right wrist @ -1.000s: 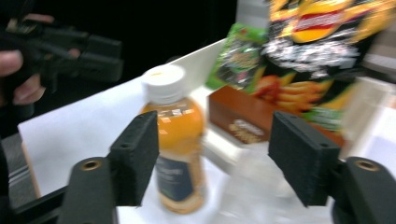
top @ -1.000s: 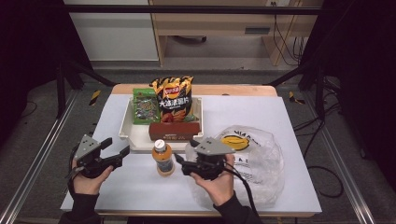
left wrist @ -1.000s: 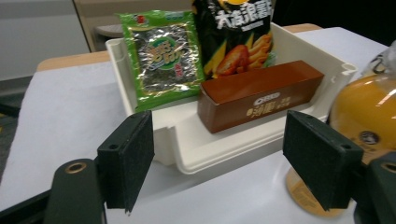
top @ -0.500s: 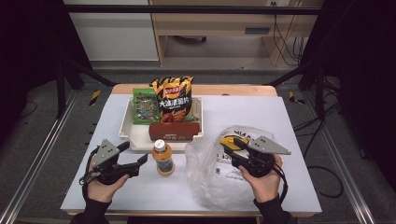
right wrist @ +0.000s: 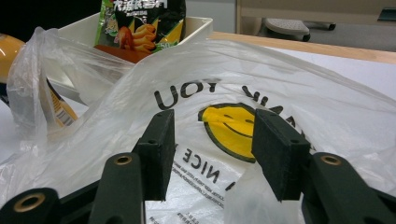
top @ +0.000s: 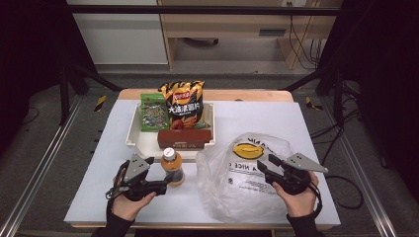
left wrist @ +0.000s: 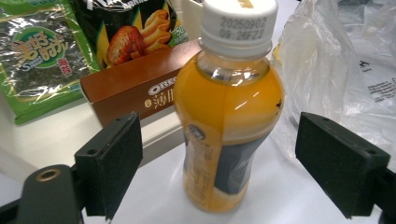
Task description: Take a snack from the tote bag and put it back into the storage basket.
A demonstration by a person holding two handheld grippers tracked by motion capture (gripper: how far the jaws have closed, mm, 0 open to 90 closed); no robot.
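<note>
Here, on the white table (top: 306,133): one bottle (top: 172,167) of orange drink, white cap, upright, just in front of the tray (top: 133,136). The left gripper (top: 165,184) lies level beside it, its jaws wide apart with the bottle standing between them; in the left gripper view clear gaps show on both sides, neither pad touching. One clear plastic bag (top: 237,182), printed with a yellow smiley, lies crumpled on the table to the right of the bottle, just beside it. The right gripper (top: 263,167) sits at the bag's right side, pointing left into it; its jaws, which have just been opening a little, stand partly apart, with a fold of film rising near the right-hand pad, and no clamp on it can be seen. In the tray: one brown box (top: 184,138) along the front, one dark chip bag (top: 183,103) upright behind it, one green packet (top: 154,112) at the left.
</note>
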